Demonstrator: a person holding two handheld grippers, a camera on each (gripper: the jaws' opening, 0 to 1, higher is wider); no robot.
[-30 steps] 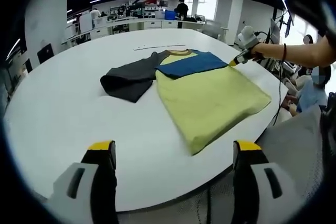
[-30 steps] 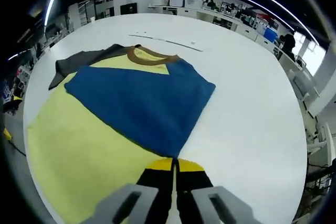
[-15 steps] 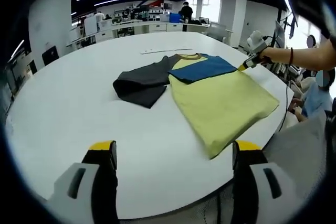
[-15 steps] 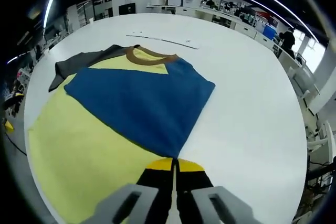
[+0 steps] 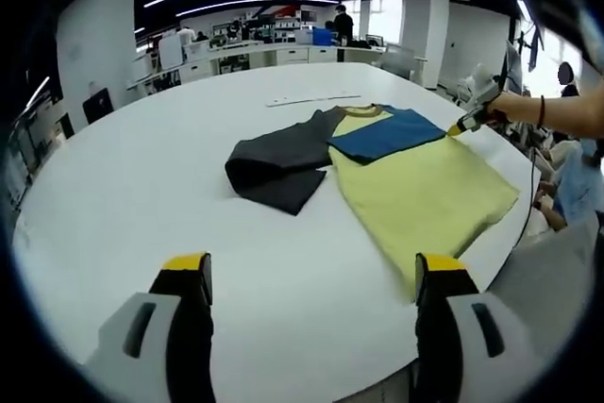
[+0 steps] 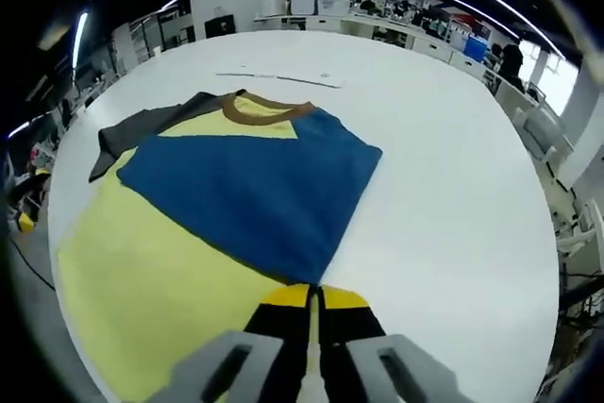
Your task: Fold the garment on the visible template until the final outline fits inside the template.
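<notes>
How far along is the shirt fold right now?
One side looks done: the blue sleeve lies folded over the yellow body. In hand: the right gripper is shut on the blue sleeve's corner. Left: the grey sleeve is spread on the table, and the left gripper hangs open, away from the cloth.

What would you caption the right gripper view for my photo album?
A hand-held gripper, jaws shut, at the corner of a blue sleeve folded across a yellow shirt on a white table.

Left gripper (image 5: 311,276) jaws wide apart above white table (image 5: 142,186). Yellow T-shirt (image 5: 420,191) flat, blue sleeve (image 5: 387,134) folded over, pinched by right gripper (image 5: 460,128). Dark sleeve (image 5: 278,162) spread sideways.
</notes>
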